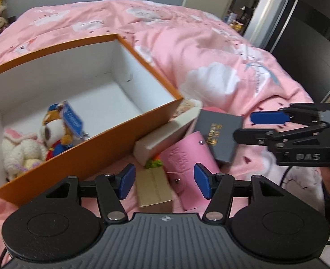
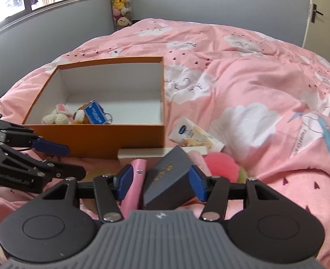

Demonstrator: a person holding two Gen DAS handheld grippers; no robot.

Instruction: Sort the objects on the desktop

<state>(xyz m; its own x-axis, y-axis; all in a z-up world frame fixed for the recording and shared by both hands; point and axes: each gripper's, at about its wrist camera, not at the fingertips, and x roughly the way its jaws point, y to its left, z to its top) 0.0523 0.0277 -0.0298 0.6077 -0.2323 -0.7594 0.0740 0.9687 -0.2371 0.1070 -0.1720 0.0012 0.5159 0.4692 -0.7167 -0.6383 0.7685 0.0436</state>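
An orange box (image 1: 111, 143) with white inside stands on the pink quilt. It holds a white plush rabbit (image 1: 21, 150), a dog plush (image 1: 52, 134) and a blue key tag (image 1: 71, 117). In front of it lie a cream box (image 1: 165, 134), a small cardboard box (image 1: 153, 186), a pink wallet (image 1: 187, 159) and a dark grey box (image 1: 218, 134) with gold letters. My left gripper (image 1: 165, 181) hangs open over the cardboard box and wallet. My right gripper (image 2: 160, 180) is open, with the grey box (image 2: 169, 179) and wallet (image 2: 134, 179) in its gap; its fingertips (image 1: 236, 134) reach the grey box's edge.
A hand-cream tube (image 2: 196, 136) and a pink fluffy ball (image 2: 221, 162) lie right of the orange box. The quilt (image 2: 254, 78) spreads far and right. A column of plush toys (image 2: 121, 4) stands by the grey wall, a window at far left, a door at right.
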